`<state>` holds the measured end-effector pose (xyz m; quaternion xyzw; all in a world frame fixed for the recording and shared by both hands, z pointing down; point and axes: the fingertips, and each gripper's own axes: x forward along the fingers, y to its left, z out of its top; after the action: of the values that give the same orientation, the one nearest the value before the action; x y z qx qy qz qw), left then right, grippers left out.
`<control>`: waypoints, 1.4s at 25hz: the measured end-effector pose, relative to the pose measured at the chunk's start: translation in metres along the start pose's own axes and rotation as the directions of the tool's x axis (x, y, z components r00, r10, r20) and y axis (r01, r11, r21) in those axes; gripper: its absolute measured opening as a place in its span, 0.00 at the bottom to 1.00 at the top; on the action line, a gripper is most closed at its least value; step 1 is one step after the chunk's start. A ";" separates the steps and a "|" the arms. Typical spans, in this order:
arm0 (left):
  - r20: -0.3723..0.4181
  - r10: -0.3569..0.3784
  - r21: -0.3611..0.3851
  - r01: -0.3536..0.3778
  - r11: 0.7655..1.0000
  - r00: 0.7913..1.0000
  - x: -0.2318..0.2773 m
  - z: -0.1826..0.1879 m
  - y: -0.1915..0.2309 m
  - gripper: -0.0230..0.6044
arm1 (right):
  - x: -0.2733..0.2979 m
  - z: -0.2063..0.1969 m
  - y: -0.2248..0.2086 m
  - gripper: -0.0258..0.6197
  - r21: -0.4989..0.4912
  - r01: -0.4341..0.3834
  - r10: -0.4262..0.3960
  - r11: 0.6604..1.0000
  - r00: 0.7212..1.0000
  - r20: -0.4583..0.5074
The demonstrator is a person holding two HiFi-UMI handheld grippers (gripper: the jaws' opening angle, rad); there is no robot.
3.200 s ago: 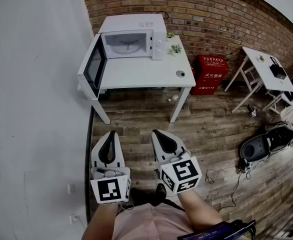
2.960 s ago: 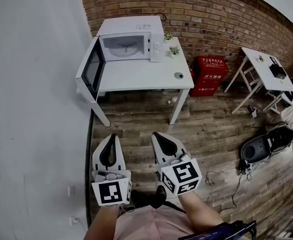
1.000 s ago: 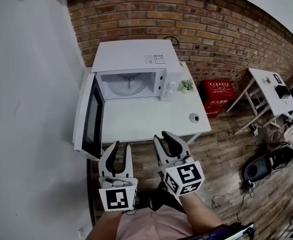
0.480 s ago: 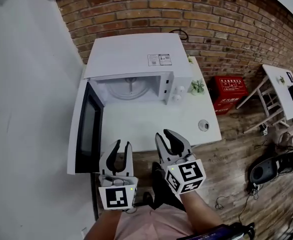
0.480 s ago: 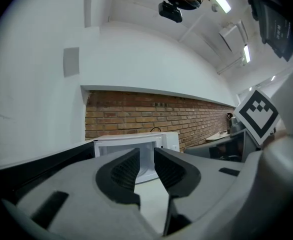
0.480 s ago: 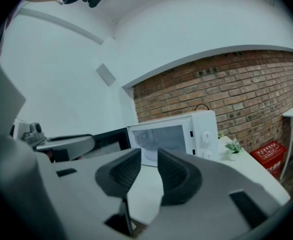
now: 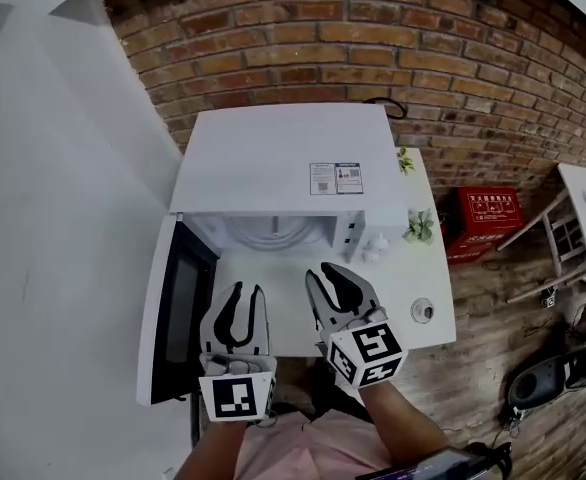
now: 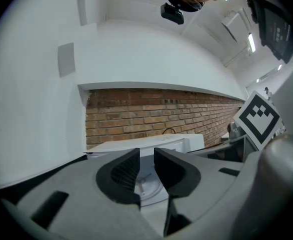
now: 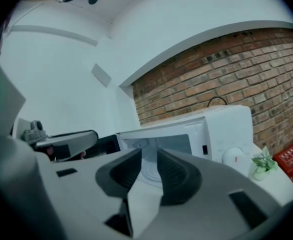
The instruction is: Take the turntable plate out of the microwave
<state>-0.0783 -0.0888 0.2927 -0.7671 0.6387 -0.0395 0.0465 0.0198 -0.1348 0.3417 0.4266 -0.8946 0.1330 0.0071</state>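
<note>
The white microwave [image 7: 283, 163] stands on a white table [image 7: 413, 278] against a brick wall, its door [image 7: 178, 313] swung open to the left. The glass turntable plate [image 7: 278, 236] lies inside the cavity, only its front part showing under the top edge. My left gripper [image 7: 245, 293] is open over the table's front, just outside the opening; the plate [image 8: 147, 183] shows between its jaws, farther off. My right gripper [image 7: 325, 271] is beside it, pointing at the cavity, its jaws closing a little with nothing between them. The right gripper view shows the plate [image 9: 149, 173] ahead.
Two small potted plants [image 7: 418, 226] and the control knobs [image 7: 373, 248] sit right of the cavity. A small round object [image 7: 423, 310] lies on the table's right corner. A red box [image 7: 488, 218] stands on the floor beyond. A white wall runs along the left.
The person has come up to the table. Both grippers moved forward from in front of the table to just outside the microwave's opening. The microwave looks larger and nearer.
</note>
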 end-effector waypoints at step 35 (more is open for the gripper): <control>-0.204 -0.062 -0.121 0.038 0.992 0.977 0.074 -0.114 0.052 0.18 | 0.124 -0.146 -0.024 0.27 0.452 0.058 0.081 0.890 0.956 -0.283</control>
<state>-0.1296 -0.1738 0.3996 -0.7760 0.6218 -0.0829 -0.0660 -0.0557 -0.2079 0.5035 0.3864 -0.8297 0.4010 0.0391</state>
